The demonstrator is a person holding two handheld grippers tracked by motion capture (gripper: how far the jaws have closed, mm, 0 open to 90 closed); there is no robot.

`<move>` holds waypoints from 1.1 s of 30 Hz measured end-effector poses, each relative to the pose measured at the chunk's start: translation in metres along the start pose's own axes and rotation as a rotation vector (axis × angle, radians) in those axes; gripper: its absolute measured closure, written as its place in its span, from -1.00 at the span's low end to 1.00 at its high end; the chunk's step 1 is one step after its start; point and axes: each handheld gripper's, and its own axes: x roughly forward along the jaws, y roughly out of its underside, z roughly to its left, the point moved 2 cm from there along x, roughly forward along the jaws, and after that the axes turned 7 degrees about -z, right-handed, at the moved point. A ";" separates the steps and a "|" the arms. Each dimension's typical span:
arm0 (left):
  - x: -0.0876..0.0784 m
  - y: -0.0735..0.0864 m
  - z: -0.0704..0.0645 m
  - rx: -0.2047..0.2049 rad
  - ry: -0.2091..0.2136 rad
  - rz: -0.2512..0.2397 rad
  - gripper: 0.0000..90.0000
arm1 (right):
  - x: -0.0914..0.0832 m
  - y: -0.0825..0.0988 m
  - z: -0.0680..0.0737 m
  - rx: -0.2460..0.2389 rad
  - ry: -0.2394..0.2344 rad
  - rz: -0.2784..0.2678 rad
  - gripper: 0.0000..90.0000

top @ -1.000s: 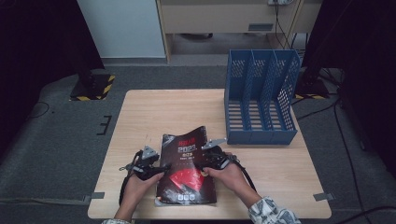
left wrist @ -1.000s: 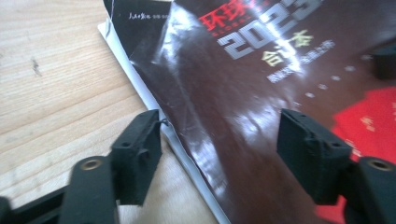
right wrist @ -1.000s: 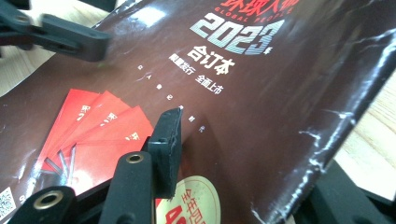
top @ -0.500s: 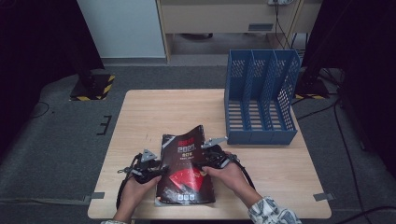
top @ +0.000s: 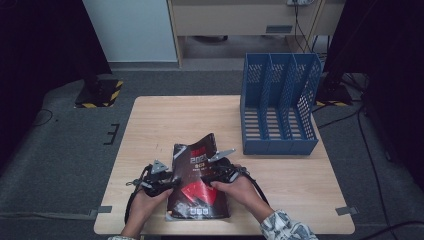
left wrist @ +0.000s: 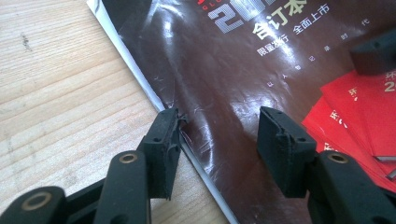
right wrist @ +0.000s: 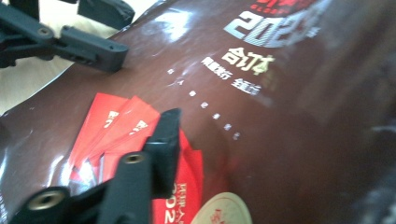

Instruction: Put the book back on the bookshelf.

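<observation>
A glossy dark-brown magazine [top: 197, 192] with red print lies near the table's front edge, its far end bowed upward. My left gripper [top: 169, 181] sits at its left edge. In the left gripper view the left gripper [left wrist: 219, 135] stands open after closing partway: one finger [left wrist: 163, 140] touches the edge, the other [left wrist: 280, 144] hovers over the cover. My right gripper [top: 220, 172] is over the magazine's right side, its jaws just closing. One finger [right wrist: 163, 140] rests on the cover, and the risen cover hides the other.
A blue slotted file rack [top: 280, 107] stands at the table's back right. Bare wooden tabletop [top: 175, 120] lies behind and left of the magazine. The left gripper's fingers [right wrist: 93, 46] show at the top left of the right gripper view.
Both hands stay at the magazine. The right gripper has shifted slightly left over the cover, and the left gripper has edged in against the magazine's left edge.
</observation>
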 end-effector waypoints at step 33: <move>0.004 -0.006 -0.002 -0.086 0.043 -0.031 -0.76 | -0.038 -0.022 -0.001 -0.107 0.012 -0.178 0.91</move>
